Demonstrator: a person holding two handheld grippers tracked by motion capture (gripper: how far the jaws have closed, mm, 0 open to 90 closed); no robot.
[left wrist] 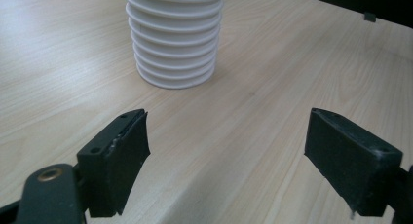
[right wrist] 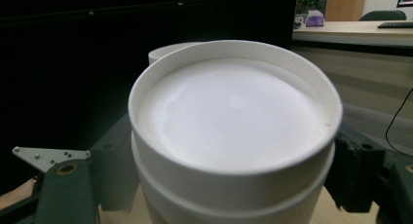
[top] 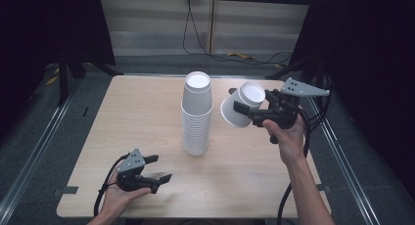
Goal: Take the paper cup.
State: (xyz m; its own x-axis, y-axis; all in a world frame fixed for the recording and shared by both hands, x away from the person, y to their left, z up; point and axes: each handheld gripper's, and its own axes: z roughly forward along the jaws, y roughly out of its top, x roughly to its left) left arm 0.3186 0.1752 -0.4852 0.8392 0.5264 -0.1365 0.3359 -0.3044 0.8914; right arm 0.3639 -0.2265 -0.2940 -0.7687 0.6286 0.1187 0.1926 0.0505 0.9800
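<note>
Left tongs (top: 155,168) agape, right tongs (top: 243,104) clamping inverted cup (top: 241,103), cup stack (top: 197,113)

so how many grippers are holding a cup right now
1. The right gripper is shut on a white upside-down cup, held tilted in the air beside the stack of cups. The left gripper is open and holds nothing, near the table's front edge.

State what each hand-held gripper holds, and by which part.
Right hand-held gripper clamps an upside-down white paper cup by its side wall. Left hand-held gripper holds nothing.

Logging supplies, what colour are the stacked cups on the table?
White; the stack of paper cups shows best in the high view.
</note>
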